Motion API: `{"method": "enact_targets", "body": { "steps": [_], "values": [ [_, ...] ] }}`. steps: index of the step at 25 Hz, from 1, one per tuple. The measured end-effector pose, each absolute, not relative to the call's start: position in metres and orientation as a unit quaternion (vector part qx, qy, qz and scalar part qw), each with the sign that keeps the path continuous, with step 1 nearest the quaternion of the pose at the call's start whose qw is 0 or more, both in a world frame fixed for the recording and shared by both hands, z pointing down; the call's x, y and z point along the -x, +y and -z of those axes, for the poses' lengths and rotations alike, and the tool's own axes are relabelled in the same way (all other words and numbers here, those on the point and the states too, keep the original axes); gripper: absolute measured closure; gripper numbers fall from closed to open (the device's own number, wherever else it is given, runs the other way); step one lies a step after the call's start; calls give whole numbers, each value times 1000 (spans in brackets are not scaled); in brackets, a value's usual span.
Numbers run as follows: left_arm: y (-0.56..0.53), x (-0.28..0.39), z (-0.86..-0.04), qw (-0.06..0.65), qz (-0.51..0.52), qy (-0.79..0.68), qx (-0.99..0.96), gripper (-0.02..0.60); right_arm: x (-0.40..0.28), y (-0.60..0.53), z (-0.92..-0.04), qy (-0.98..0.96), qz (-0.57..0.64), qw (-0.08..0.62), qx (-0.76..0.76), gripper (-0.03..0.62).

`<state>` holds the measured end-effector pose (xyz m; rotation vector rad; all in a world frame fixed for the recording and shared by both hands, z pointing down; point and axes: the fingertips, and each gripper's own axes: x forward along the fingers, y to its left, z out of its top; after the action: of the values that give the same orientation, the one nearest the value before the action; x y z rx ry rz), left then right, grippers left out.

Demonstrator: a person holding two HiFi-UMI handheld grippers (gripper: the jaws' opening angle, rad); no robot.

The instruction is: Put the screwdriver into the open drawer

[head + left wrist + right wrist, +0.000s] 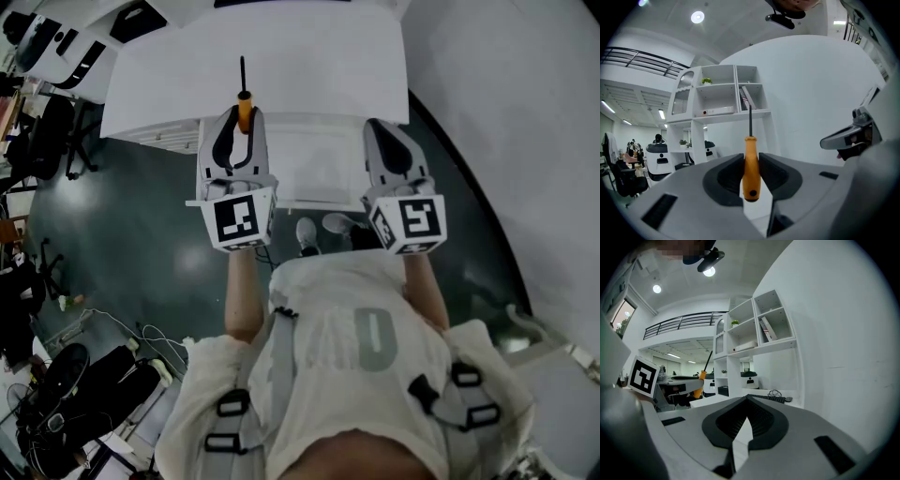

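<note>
The screwdriver has an orange handle and a thin black rod. It stands straight up between the jaws of the left gripper, which squeeze the handle from both sides. From the head view, its rod pokes out over a white top. The open drawer sits under that top, between the two grippers. The right gripper holds nothing and its jaws are pressed together at the tips. A white shelf stands far behind.
</note>
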<state>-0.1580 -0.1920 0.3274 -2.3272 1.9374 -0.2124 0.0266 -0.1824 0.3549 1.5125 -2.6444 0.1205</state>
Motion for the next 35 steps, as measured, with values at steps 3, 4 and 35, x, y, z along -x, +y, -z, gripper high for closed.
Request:
{"method": "enact_targets", "body": {
  "steps": [3, 4, 35],
  "values": [
    [-195, 157, -347, 60, 95, 625, 772, 482, -30, -181, -366, -865, -46, 53, -497, 589],
    [-196, 158, -351, 59, 103, 623, 773, 482, -31, -181, -369, -864, -47, 55, -497, 589],
    [-193, 96, -533, -32, 291, 487, 823, 482, -76, -145, -421, -838, -89, 108, -528, 589]
  ]
}}
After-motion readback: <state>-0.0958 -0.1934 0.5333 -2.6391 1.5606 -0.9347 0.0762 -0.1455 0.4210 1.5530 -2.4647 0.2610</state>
